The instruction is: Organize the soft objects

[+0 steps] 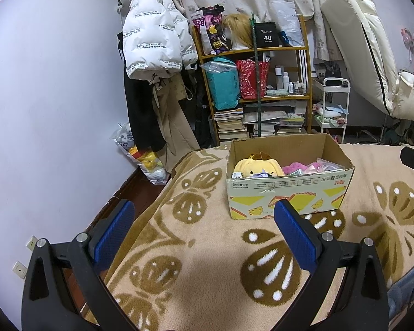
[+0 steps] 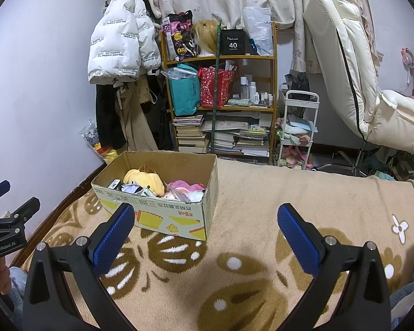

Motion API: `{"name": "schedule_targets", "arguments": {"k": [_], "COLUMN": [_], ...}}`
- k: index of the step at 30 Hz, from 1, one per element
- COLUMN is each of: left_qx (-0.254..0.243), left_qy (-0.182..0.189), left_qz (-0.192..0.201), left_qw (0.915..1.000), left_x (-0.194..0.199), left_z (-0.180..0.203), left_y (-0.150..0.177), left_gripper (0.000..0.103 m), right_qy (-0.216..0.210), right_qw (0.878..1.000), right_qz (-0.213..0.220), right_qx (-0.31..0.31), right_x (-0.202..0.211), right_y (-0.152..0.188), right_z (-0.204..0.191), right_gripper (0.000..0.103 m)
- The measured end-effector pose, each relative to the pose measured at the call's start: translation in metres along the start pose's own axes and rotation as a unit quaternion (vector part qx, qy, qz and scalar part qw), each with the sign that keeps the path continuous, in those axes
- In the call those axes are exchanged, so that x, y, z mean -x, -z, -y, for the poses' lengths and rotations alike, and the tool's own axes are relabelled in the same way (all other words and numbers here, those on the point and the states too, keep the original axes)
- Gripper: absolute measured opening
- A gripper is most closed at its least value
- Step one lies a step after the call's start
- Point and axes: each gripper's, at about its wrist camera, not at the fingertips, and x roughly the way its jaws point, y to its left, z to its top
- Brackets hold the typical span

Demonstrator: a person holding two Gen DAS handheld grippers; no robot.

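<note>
**Inspector:** Begin at the left. State of the left gripper?

**Assistant:** Jaws spread wide, blue pads facing each other, nothing between them and nothing touched. It hangs above the butterfly-patterned blanket, near the blanket's left edge, aimed at the cardboard box.

**Inspector:** The box?

**Assistant:** It stands on the blanket toward the far edge, open-topped. Inside, at the left end, lies a yellow plush; to its right, pink soft items. All sit within the box walls.

**Inspector:** The right gripper?

**Assistant:** Likewise wide open and empty, held low over the blanket, pointing at bare blanket just right of the box's near right corner.

**Inspector:** What does one view add to the other?

**Assistant:** The right wrist view catches the left gripper at its left margin, with a hand gripping the handle below it. The left wrist view shows only a dark fragment of the right gripper at its right margin. The right wrist view also shows more of the white rolling cart beside the wooden shelf, and the blanket's far right stretch.
</note>
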Motion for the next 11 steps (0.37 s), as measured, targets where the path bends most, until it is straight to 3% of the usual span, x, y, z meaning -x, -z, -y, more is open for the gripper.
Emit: {"name": "schedule_targets", "arguments": {"k": [11], "left_qx": [0.002], "left_qy": [0.001], "left_qz": [0.000], "left_qw": [1.0000], "left_x": [0.0007], "left_z": [0.0011], "left_y": [-0.0019], "left_gripper": [0.100], "right_qy": [0.000], "right_qw": [1.000], "right_qz": [0.000], "right_qx": [0.000], "right_x": [0.0004], "right_y": [-0.0014], "right_z": [0.0002], "right_gripper": [0.103]}}
